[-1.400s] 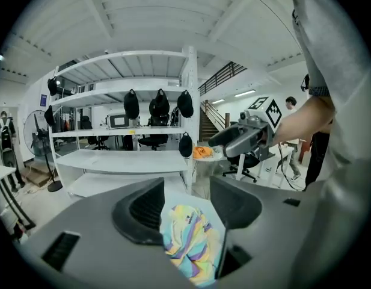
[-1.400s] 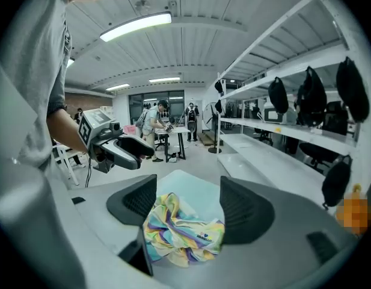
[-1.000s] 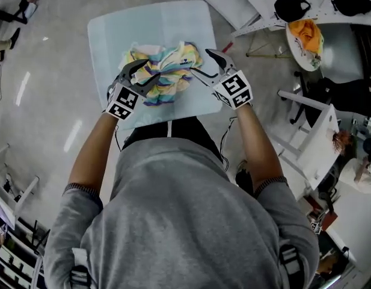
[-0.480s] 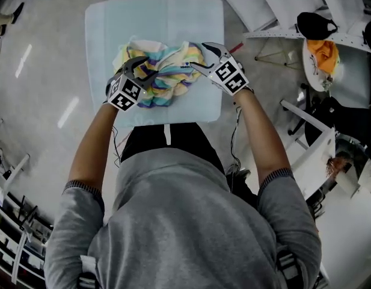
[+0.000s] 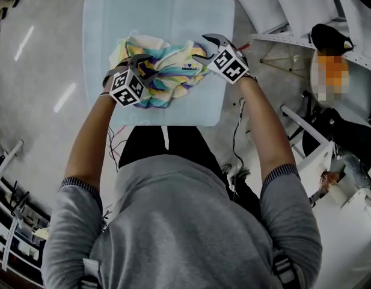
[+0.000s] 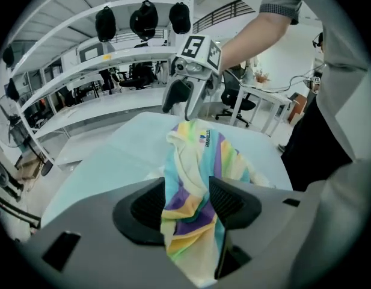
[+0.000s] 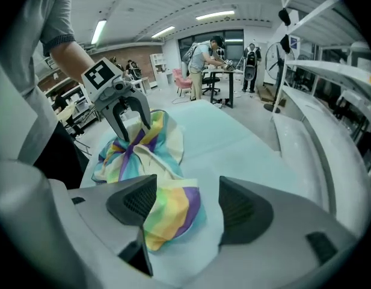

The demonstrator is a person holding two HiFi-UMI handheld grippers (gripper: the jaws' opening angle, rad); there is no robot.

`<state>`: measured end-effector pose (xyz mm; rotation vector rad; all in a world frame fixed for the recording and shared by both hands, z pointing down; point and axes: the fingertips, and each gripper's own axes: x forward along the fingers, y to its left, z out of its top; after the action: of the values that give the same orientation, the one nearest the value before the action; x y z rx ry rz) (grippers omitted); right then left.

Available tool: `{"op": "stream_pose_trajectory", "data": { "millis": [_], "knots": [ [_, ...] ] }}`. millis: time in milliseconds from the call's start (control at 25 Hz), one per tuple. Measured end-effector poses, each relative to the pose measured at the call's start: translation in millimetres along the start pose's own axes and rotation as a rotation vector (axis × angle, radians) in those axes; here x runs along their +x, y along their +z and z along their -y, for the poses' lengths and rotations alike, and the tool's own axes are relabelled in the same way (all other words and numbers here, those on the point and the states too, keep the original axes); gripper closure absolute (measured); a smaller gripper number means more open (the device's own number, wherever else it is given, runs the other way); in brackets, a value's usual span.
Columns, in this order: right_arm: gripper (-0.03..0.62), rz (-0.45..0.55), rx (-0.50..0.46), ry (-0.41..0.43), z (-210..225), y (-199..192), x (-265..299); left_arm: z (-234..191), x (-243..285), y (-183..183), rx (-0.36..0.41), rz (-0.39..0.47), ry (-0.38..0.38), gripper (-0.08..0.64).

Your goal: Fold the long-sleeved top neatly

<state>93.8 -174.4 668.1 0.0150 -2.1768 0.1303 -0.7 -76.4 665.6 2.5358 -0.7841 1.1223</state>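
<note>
Pinching top: left tool | right tool released, top touching one jaw | head view hides gaps

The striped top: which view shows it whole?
The head view: the whole crumpled striped top shows on the pale mat. The left gripper view shows only a fold between its jaws; the right gripper view, a corner by one jaw and the bunch behind.
</note>
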Motion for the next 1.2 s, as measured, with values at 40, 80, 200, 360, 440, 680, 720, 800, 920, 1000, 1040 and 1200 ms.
{"op": "stream_pose_trajectory", "data": {
  "millis": [40,80,200,360,440,680,720,800,920,1000,1040,1200],
  "knots": [
    [0.262,-0.011,-0.005,0.014,1,-3,5,1,3,-3,0.018,-0.012,-0.008,0.308],
    [0.263,-0.022,-0.01,0.028,2,-6,10,2,6,-6,0.033,-0.022,-0.014,0.308],
    [0.262,-0.055,-0.03,0.071,5,-13,24,2,15,-15,0.056,-0.05,-0.022,0.308],
    [0.262,-0.092,-0.035,0.139,8,-20,45,-1,25,-27,0.066,-0.082,-0.031,0.318],
    [0.267,-0.116,-0.033,0.183,8,-27,56,-3,29,-32,0.07,-0.089,-0.029,0.344],
    [0.455,-0.115,-0.058,0.293,-3,-30,68,-20,27,-32,0.01,-0.019,0.01,0.509],
    [0.503,-0.1,-0.07,0.292,-4,-26,64,-25,23,-30,-0.011,0.001,0.021,0.511],
    [0.543,-0.067,-0.092,0.273,-2,-18,54,-36,12,-26,-0.042,0.038,0.05,0.517],
    [0.54,0.011,-0.079,0.226,5,1,29,-57,-13,-18,-0.073,0.096,0.113,0.52],
    [0.537,0.074,-0.055,0.192,9,18,6,-71,-33,-8,-0.091,0.142,0.159,0.52],
    [0.537,0.105,-0.047,0.176,9,28,-6,-77,-45,-1,-0.097,0.167,0.182,0.52],
    [0.537,0.203,-0.065,0.104,-1,68,-55,-95,-95,35,-0.076,0.26,0.275,0.52]
  ]
}}
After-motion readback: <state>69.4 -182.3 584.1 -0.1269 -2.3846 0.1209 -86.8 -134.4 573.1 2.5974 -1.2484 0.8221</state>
